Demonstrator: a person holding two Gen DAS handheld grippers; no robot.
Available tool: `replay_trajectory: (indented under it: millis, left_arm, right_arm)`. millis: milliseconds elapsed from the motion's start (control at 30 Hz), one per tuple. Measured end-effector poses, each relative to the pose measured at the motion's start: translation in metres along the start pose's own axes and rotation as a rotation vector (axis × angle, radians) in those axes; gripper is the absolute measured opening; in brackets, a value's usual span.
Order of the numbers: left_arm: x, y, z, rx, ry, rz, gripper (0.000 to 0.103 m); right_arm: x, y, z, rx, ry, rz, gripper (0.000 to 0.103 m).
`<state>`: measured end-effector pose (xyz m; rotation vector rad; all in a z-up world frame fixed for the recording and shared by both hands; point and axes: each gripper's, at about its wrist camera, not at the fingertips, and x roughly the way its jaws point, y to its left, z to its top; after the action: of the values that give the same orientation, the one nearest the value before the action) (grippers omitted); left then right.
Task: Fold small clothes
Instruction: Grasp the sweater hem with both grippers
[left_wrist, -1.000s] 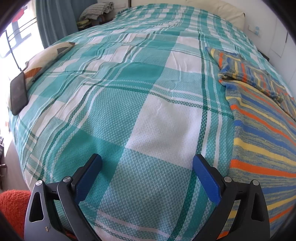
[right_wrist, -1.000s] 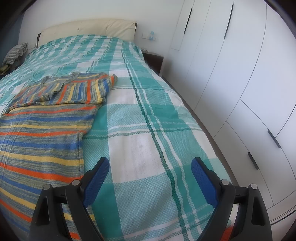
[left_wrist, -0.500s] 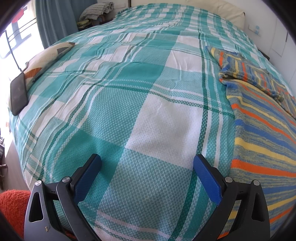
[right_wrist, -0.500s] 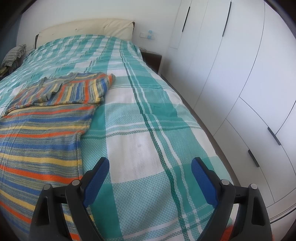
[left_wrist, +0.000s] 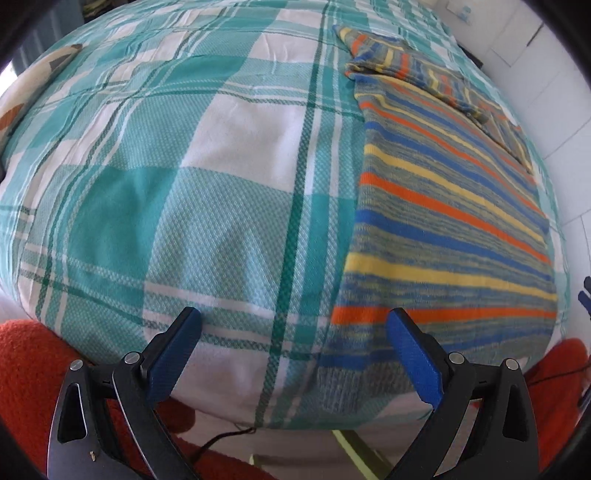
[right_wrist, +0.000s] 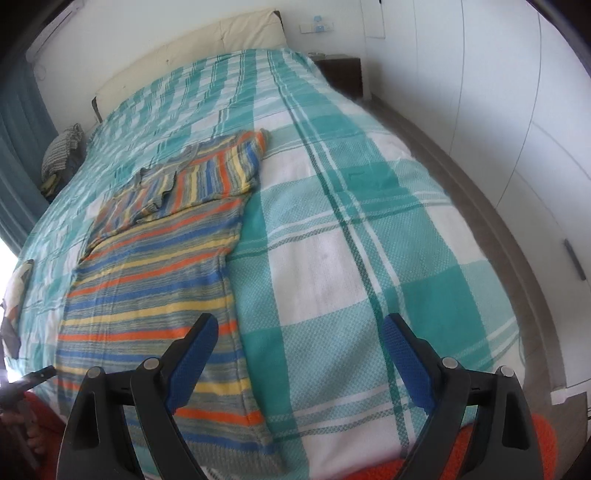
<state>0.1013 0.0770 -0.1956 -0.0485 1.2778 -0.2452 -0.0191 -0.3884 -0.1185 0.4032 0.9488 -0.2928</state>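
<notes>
A striped knit sweater (left_wrist: 443, 206) in blue, orange, yellow and grey lies flat on the bed, its sleeves folded across the far end; it also shows in the right wrist view (right_wrist: 155, 273). Its hem hangs over the bed's near edge. My left gripper (left_wrist: 293, 345) is open and empty, above the bed's near edge, its right finger (left_wrist: 410, 350) over the sweater's lower left corner. My right gripper (right_wrist: 299, 350) is open and empty, its left finger (right_wrist: 192, 354) over the sweater's right edge near the hem.
The bed carries a teal and white plaid cover (right_wrist: 351, 221). An orange rug (left_wrist: 29, 369) lies on the floor at the foot of the bed. White wardrobe doors (right_wrist: 517, 110) stand along the right. A pillow (left_wrist: 22, 96) lies at the bed's left edge.
Both grippers have pulled back toward the foot of the bed and tilted; the bed's near edge, the sweater's hem and the orange rug have come into view. Both stay open.
</notes>
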Motion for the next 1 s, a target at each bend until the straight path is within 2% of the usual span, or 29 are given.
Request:
replay_trajectory:
  millis: [67, 133, 167, 233, 267, 300, 333, 367, 500, 633, 733, 833, 900, 1000]
  left_arm:
    - [0.007, -0.012, -0.011, 0.051, 0.055, -0.008, 0.098]
    - [0.011, -0.026, -0.016, 0.113, 0.077, 0.002, 0.084]
    - [0.011, -0.03, -0.018, 0.137, 0.076, 0.019, 0.083]
    - [0.011, -0.033, -0.018, 0.15, 0.071, 0.026, 0.074]
    - [0.01, -0.031, -0.018, 0.141, 0.07, 0.017, 0.069]
    - [0.008, -0.028, -0.018, 0.128, 0.066, 0.006, 0.049]
    - [0.005, -0.023, -0.017, 0.113, 0.063, -0.012, 0.015]
    - [0.003, -0.018, -0.016, 0.096, 0.072, -0.043, 0.004]
    - [-0.014, -0.001, -0.013, 0.034, 0.074, -0.139, 0.003]
    - [-0.049, 0.009, 0.017, -0.022, 0.011, -0.259, 0.003]
    - [-0.067, 0.001, 0.068, -0.021, -0.061, -0.301, 0.003]
    - [-0.064, -0.021, 0.142, 0.01, -0.141, -0.273, 0.003]
    - [-0.05, -0.037, 0.193, 0.01, -0.158, -0.265, 0.003]
    - [-0.011, -0.058, 0.268, 0.013, -0.17, -0.215, 0.004]
  right_arm:
    - [0.011, 0.003, -0.011, 0.011, 0.185, 0.122, 0.089]
    - [0.024, 0.014, -0.029, -0.012, 0.336, 0.182, 0.089]
    - [0.03, 0.023, -0.038, -0.046, 0.386, 0.189, 0.089]
    - [0.044, 0.039, -0.054, -0.106, 0.448, 0.156, 0.088]
    - [0.052, 0.044, -0.06, -0.123, 0.46, 0.141, 0.082]
    - [0.061, 0.049, -0.064, -0.131, 0.476, 0.144, 0.072]
    - [0.069, 0.051, -0.068, -0.128, 0.499, 0.162, 0.039]
    - [0.076, 0.053, -0.071, -0.121, 0.52, 0.162, 0.008]
    - [0.074, 0.06, -0.065, -0.1, 0.541, 0.219, 0.007]
    - [0.055, 0.065, -0.029, -0.015, 0.473, 0.327, 0.007]
    - [0.049, 0.069, 0.017, 0.026, 0.383, 0.393, 0.007]
    - [0.061, 0.077, 0.076, 0.03, 0.288, 0.386, 0.007]
    - [0.081, 0.076, 0.12, 0.041, 0.252, 0.38, 0.007]
    - [0.122, 0.068, 0.185, 0.075, 0.228, 0.355, 0.007]
